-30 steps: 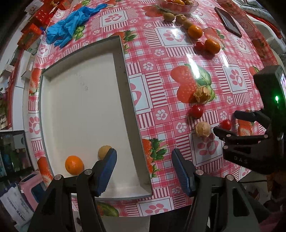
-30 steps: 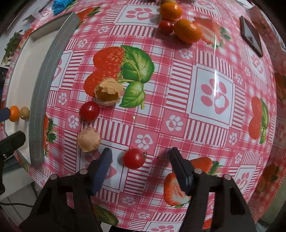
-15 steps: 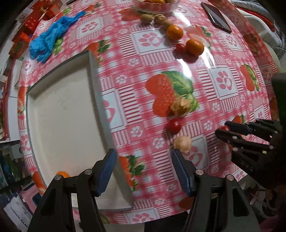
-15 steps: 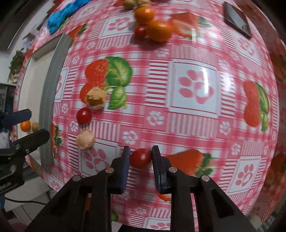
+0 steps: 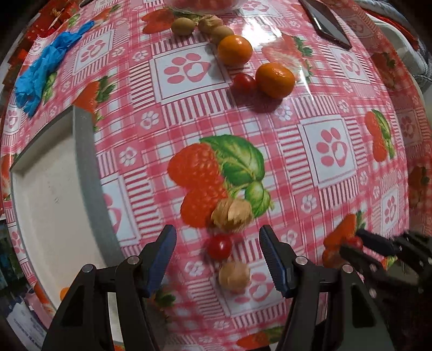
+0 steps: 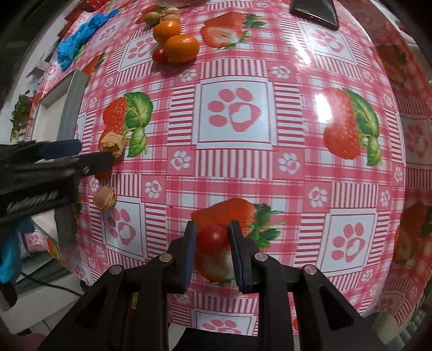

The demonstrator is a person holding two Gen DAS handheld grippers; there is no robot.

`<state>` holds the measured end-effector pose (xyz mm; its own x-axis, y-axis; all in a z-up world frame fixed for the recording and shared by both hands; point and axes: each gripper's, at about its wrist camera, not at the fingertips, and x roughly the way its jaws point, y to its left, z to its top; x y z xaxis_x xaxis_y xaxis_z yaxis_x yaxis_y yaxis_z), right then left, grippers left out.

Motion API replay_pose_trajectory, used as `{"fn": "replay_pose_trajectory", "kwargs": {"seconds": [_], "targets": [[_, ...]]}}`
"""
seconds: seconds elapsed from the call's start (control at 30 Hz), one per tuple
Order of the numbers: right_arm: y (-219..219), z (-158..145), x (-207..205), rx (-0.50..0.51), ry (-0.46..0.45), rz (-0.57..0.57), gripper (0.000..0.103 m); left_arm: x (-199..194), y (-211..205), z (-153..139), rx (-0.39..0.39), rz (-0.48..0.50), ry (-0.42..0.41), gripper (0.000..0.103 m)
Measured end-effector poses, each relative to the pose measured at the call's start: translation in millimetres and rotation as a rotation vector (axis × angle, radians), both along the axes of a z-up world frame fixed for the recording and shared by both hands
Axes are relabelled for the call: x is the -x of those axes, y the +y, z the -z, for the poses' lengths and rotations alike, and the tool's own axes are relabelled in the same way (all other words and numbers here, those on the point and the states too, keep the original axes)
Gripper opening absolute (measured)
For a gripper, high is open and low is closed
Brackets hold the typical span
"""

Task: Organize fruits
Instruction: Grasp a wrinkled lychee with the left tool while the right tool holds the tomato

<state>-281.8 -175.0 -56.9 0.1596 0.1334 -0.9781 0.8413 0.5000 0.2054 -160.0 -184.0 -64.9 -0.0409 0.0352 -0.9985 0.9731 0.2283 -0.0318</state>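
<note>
My right gripper (image 6: 212, 237) is shut on a cherry tomato (image 6: 212, 237) and holds it above the tablecloth; it also shows in the left wrist view (image 5: 353, 244). My left gripper (image 5: 217, 247) is open over a second cherry tomato (image 5: 219, 246), between a husked physalis (image 5: 231, 214) beyond it and a round tan fruit (image 5: 233, 274) nearer me. The white tray (image 5: 86, 172) lies to the left; an orange (image 5: 64, 293) peeks at its near corner. Two oranges (image 5: 274, 79) (image 5: 235, 50) and a third tomato (image 5: 243, 81) sit farther back.
A blue glove (image 5: 43, 70) lies at the far left, a phone (image 5: 325, 23) at the far right. Brown fruits (image 5: 183, 25) and a glass bowl rim (image 5: 202, 5) are at the far edge. The table edge runs just below both grippers.
My right gripper closed on the cherry tomato and lifted it. My left gripper moved right from the tray, now over the tomato and physalis.
</note>
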Motion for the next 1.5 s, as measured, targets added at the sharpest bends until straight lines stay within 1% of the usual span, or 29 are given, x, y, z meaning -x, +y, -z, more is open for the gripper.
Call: {"fn": "replay_pose_trajectory", "kwargs": {"seconds": [0.07, 0.13, 0.27, 0.37, 0.4, 0.43, 0.47, 0.5, 0.53, 0.57, 0.63, 0.67, 0.8, 1.0, 1.2, 1.37, 1.5], "targets": [[-3.4, -0.9, 7.3, -0.001, -0.002, 0.006, 0.027, -1.3, -9.4, 6.3, -0.008, -0.005, -0.004, 0.065], [-11.1, 6.0, 11.0, -0.002, -0.007, 0.012, 0.027, -3.3, -17.0, 9.2, -0.009, -0.003, -0.009, 0.065], [-18.1, 5.0, 18.6, -0.002, -0.016, 0.018, 0.027, -8.0, -20.7, 12.9, -0.016, -0.001, -0.006, 0.065], [-17.9, -1.9, 19.8, -0.003, -0.019, 0.023, 0.027, 4.7, -21.0, 22.0, -0.021, -0.006, 0.008, 0.063], [-17.1, -1.1, 20.9, -0.002, -0.020, 0.024, 0.027, 4.9, -14.1, 22.8, -0.020, -0.008, 0.009, 0.058], [-14.7, -0.6, 21.5, -0.002, -0.021, 0.024, 0.027, 3.1, -14.3, 24.1, -0.023, -0.009, 0.012, 0.047], [-17.2, -2.0, 25.4, -0.002, -0.021, 0.024, 0.027, 0.7, -14.2, 26.5, -0.025, -0.010, 0.012, 0.045], [-17.9, -1.9, 26.4, -0.003, -0.020, 0.024, 0.027, 1.8, -15.2, 26.4, -0.015, -0.011, 0.013, 0.045], [-16.9, -4.6, 26.0, -0.003, -0.019, 0.024, 0.027, 2.8, -14.8, 29.6, -0.007, -0.009, 0.020, 0.037], [-17.7, -4.2, 26.1, -0.002, -0.018, 0.025, 0.027, 3.0, -14.3, 29.5, -0.002, -0.004, 0.027, 0.032], [-18.5, -4.2, 25.5, -0.003, -0.016, 0.027, 0.027, -0.6, -13.4, 26.0, 0.005, 0.001, 0.033, 0.032], [-18.6, -4.0, 25.3, -0.003, -0.015, 0.027, 0.027, -2.0, -14.5, 23.9, 0.011, -0.001, 0.037, 0.027], [-18.6, -3.8, 24.1, -0.002, -0.014, 0.026, 0.027, -4.3, -14.6, 12.9, 0.033, -0.019, 0.049, 0.027], [-19.3, -5.3, 22.6, -0.001, -0.015, 0.025, 0.027, -14.6, -2.7, -7.4, 0.071, -0.029, 0.056, 0.027], [-17.2, -13.4, 17.1, 0.010, -0.020, 0.014, 0.027, -26.6, 14.1, -25.8, 0.103, -0.047, 0.070, 0.027], [-12.9, -19.6, 4.4, 0.022, -0.020, -0.010, 0.027, -36.7, 31.3, -32.5, 0.114, -0.062, 0.068, 0.027], [-8.9, -25.6, -11.4, 0.032, -0.024, -0.037, 0.027, -52.0, 45.9, -42.5, 0.130, -0.081, 0.074, 0.027]]}}
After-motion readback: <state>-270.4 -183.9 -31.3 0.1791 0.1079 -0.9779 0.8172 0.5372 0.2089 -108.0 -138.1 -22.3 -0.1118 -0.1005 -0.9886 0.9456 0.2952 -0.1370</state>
